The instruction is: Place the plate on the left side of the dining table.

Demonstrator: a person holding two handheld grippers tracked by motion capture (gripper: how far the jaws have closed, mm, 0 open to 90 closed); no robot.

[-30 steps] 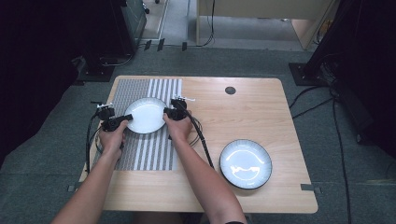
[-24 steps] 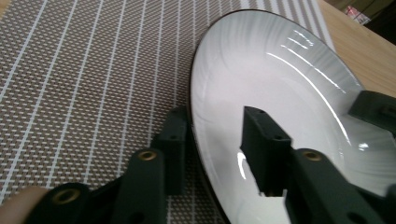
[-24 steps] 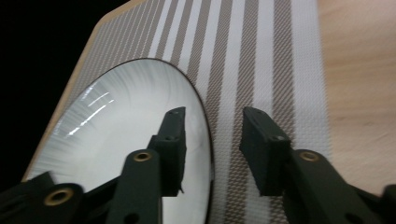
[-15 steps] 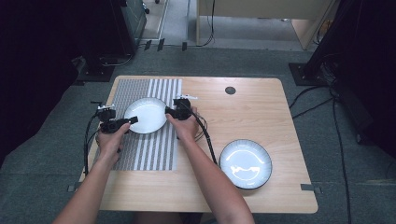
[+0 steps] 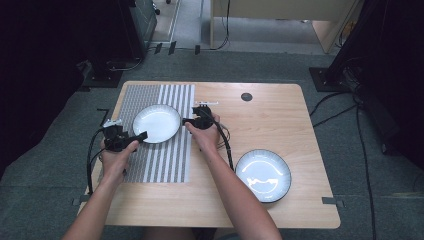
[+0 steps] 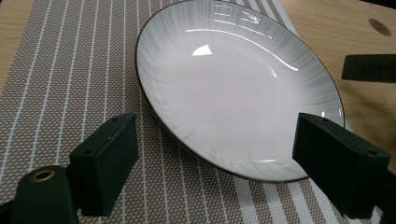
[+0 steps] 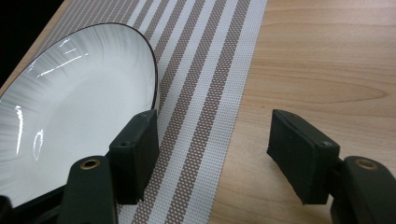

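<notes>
A white plate (image 5: 156, 123) with a thin dark rim lies flat on the striped placemat (image 5: 155, 160). My left gripper (image 5: 141, 135) hovers just off the plate's near left edge. Its jaws have just been opening and stand wide in the left gripper view (image 6: 219, 161), with the plate (image 6: 233, 88) ahead and nothing pressed between the pads. My right gripper (image 5: 186, 121) is beside the plate's right edge. Its jaws have also just been opening (image 7: 217, 154) and stand over the mat (image 7: 205, 84), clear of the plate (image 7: 70, 112) at their left.
A second dark-rimmed plate (image 5: 263, 175) sits on the bare wooden table (image 5: 280, 120) at the front right. A small round hole (image 5: 246, 96) is near the table's far edge. The right gripper's jaw (image 6: 369, 67) shows beyond the plate in the left gripper view.
Both grippers were shut on opposite edges of the white plate. They have let go and drawn back toward the person, and the plate stays on the mat.
</notes>
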